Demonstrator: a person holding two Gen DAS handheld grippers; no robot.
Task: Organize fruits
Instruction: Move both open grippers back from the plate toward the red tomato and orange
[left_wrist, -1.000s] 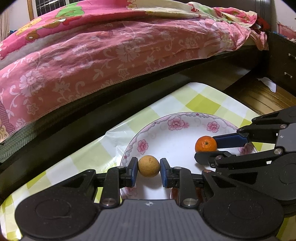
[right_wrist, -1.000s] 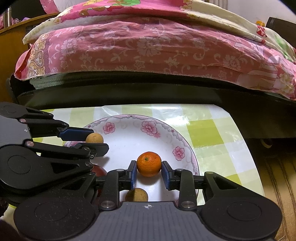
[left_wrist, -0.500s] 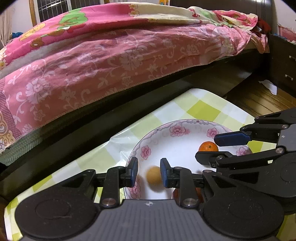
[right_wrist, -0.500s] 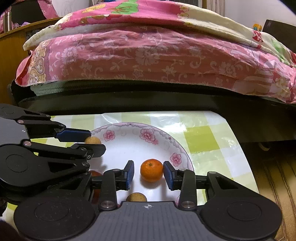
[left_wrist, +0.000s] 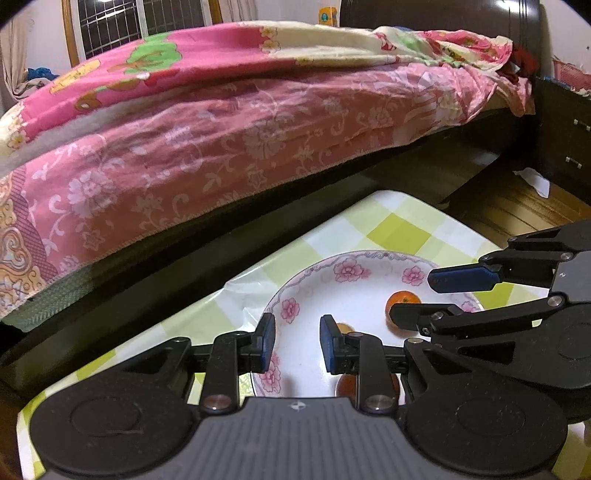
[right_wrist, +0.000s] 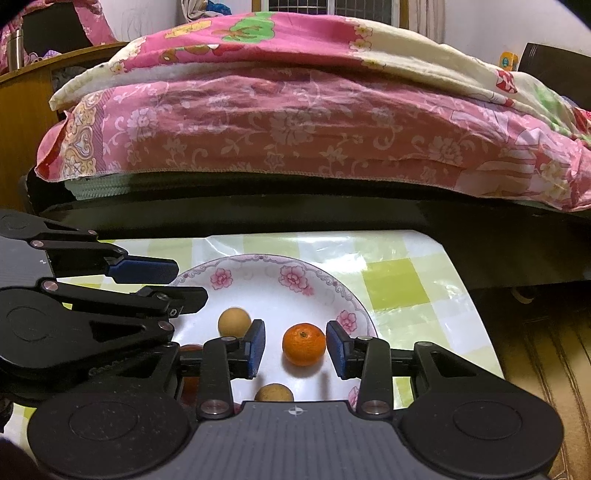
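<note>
Nearest in the right wrist view, a small tan fruit (right_wrist: 274, 393) lies on the near part of the flowered plate (right_wrist: 347, 295), half hidden by the gripper body. Just past it the right gripper (right_wrist: 295, 336) hovers low over the plate. Its jaws have just been opening and now stand apart, and the orange (right_wrist: 304, 344) sits between them on the plate with a gap on either side, so it is set down rather than held. The left gripper (left_wrist: 297, 343) hangs beside it, its pads apart with nothing between them. A second tan fruit (right_wrist: 233, 322) rests on the plate just beyond the right gripper's left pad, and a reddish fruit (left_wrist: 345, 386) shows only in part behind the left gripper's finger. The plate lies on the checked worktop (right_wrist: 399, 280), its far rim short of the worktop edge that runs along the bed (right_wrist: 295, 129). This reads as the release step, with the fruits gathered on the plate. Next, each gripper should probably lift straight up and clear, so that no pad nudges the round fruits, which would roll easily. No loose fruit shows elsewhere on the worktop.
</note>
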